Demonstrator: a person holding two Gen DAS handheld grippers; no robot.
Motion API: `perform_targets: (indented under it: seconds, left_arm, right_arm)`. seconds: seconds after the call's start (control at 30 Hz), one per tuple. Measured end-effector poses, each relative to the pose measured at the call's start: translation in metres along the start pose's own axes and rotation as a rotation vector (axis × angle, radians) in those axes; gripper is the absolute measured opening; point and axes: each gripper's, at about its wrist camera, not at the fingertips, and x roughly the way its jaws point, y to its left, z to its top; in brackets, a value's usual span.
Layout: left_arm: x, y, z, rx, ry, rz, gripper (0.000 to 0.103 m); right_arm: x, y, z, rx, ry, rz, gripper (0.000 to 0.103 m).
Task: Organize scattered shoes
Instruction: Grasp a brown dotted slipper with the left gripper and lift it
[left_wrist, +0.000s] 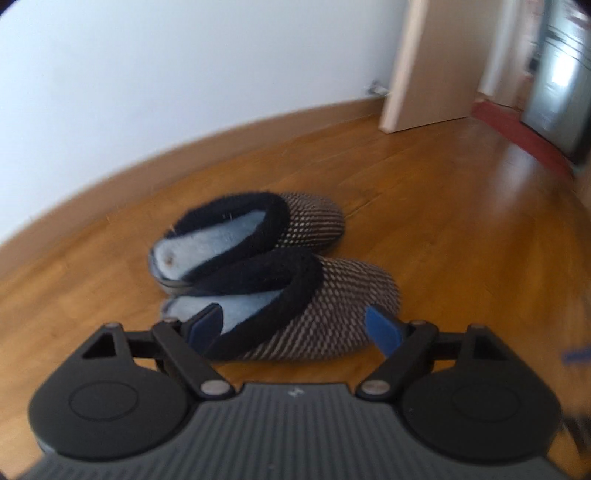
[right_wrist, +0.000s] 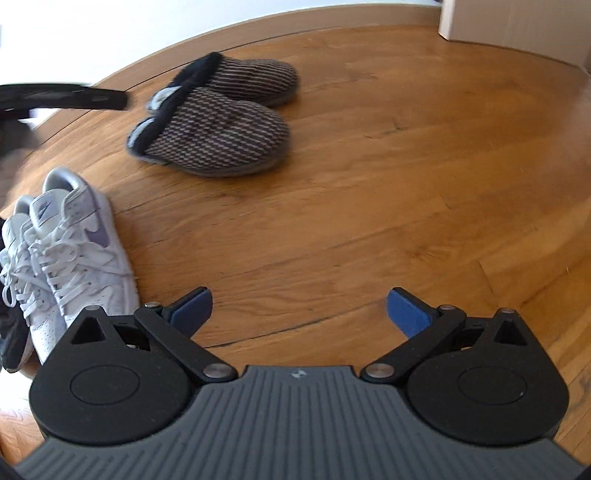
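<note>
The left gripper (left_wrist: 295, 326) is nearest to its camera, its blue-padded jaws spread wide with nothing between the pads, and just past them the two knitted slippers (left_wrist: 280, 273) lie side by side and touching on the wooden floor (left_wrist: 461, 240), close to the white wall (left_wrist: 184, 74). The right gripper (right_wrist: 299, 314) is also wide open and empty above bare floor, with the pair of white sneakers (right_wrist: 74, 251) together at its left side and the slippers further away, well apart from the sneakers
</note>
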Motion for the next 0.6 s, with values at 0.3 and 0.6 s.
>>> perform_targets:
  seconds: [0.3, 0.6]
  left_arm:
    - [0.041, -0.004, 0.007, -0.011, 0.118, -0.023, 0.023]
    - [-0.017, -0.008, -0.033, 0.190, 0.169, -0.261, 0.010]
  right_arm:
    - [0.005, -0.012, 0.002, -0.014, 0.011, -0.008, 0.102]
    - [0.004, -0.008, 0.015, -0.040, -0.039, -0.004, 0.102]
